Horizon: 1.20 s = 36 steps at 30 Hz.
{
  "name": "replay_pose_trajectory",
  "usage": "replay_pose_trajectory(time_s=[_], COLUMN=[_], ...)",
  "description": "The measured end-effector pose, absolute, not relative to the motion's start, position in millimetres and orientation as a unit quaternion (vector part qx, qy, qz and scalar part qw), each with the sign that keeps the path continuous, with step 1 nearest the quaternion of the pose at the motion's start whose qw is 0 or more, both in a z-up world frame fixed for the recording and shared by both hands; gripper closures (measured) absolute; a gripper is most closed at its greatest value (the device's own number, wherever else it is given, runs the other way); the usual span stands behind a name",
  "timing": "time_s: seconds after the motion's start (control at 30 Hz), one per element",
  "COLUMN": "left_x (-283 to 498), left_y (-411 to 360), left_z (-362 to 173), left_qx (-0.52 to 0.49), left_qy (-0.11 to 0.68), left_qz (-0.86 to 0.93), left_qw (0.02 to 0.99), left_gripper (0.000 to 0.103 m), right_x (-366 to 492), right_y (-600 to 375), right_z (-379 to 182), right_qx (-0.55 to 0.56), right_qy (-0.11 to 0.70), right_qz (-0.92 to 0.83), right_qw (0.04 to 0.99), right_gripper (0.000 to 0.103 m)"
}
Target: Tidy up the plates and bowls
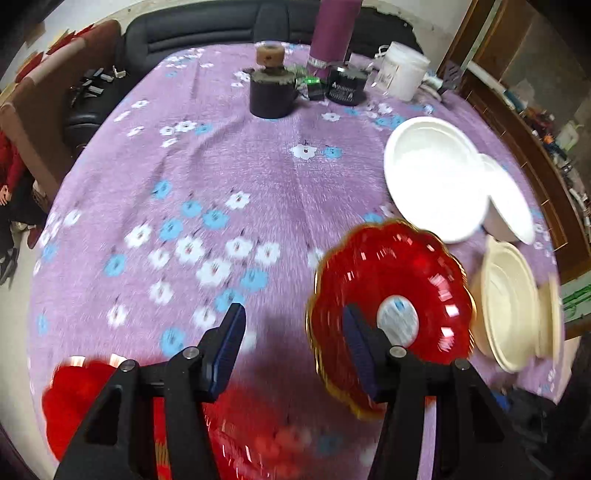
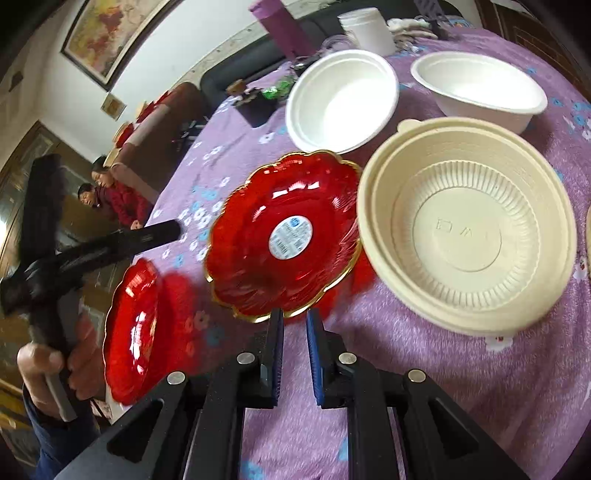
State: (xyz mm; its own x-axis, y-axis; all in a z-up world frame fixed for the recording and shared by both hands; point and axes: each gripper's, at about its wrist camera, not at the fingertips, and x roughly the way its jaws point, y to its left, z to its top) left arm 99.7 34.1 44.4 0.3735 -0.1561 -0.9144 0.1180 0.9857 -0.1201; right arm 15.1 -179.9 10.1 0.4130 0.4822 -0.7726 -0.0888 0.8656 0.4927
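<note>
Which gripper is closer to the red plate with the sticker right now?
Right. The right gripper is shut at the near rim of the red plate; the left gripper, open, is off to its left.

- A home's living or dining room
- The bench (image 2: 424,369) wears a purple flowered cloth, set with red plates and pale bowls
- Behind the bench, a dark sofa (image 1: 207,27) stands along the wall
- Above that sofa hangs a framed painting (image 2: 110,33)
- Left of the bench, two people (image 2: 110,195) sit
- Right of the bench stands dark wooden furniture (image 1: 517,122)
</note>
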Motion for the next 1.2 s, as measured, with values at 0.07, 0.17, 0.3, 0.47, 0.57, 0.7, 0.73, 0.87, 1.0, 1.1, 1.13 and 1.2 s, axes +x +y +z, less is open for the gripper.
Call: replay_pose_trajectory(time_s=[0.07,0.17,0.3,0.47,0.57,0.7,0.73,0.87,1.0,1.1,1.13,1.2], left_x=[115,132,136,125,120,119,118,106,86,67,60,45], left_y=[31,27,13,10,13,8,8,5,10,18,23,33], left_z=[37,26,23,26,24,24,24,29,47,63,68,79], left_qx=[-0.012,-0.030,-0.022,-0.005,-0.013,-0.003,-0.002,0.007,0.002,-0.008,-0.013,-0.020], left_qy=[0.557,0.574,0.569,0.561,0.565,0.562,0.562,0.553,0.527,0.508,0.501,0.487], left_qz=[-0.062,-0.075,-0.092,-0.094,-0.096,-0.095,-0.096,-0.097,-0.103,-0.111,-0.112,-0.114], left_qw=[0.828,0.815,0.817,0.822,0.819,0.821,0.822,0.828,0.843,0.854,0.858,0.866], left_gripper=[0.050,0.069,0.088,0.088,0.089,0.089,0.089,0.089,0.089,0.089,0.089,0.089], right_x=[19,26,36,37,38,39,40,40,28,18,14,6], right_y=[-183,-189,-192,-193,-194,-191,-189,-183,-185,-186,-185,-183], right_z=[6,5,4,5,4,1,-1,-3,6,18,23,33], right_qx=[0.202,0.208,0.216,0.209,0.217,0.217,0.217,0.217,0.208,0.200,0.199,0.195], right_qy=[0.517,0.514,0.510,0.507,0.506,0.507,0.508,0.505,0.489,0.477,0.473,0.465], right_qz=[0.171,0.159,0.153,0.145,0.142,0.126,0.127,0.128,0.134,0.144,0.148,0.160], right_qw=[0.814,0.817,0.819,0.823,0.823,0.825,0.824,0.825,0.836,0.844,0.846,0.848], right_gripper=[0.089,0.089,0.085,0.085,0.084,0.083,0.083,0.084,0.085,0.085,0.085,0.085])
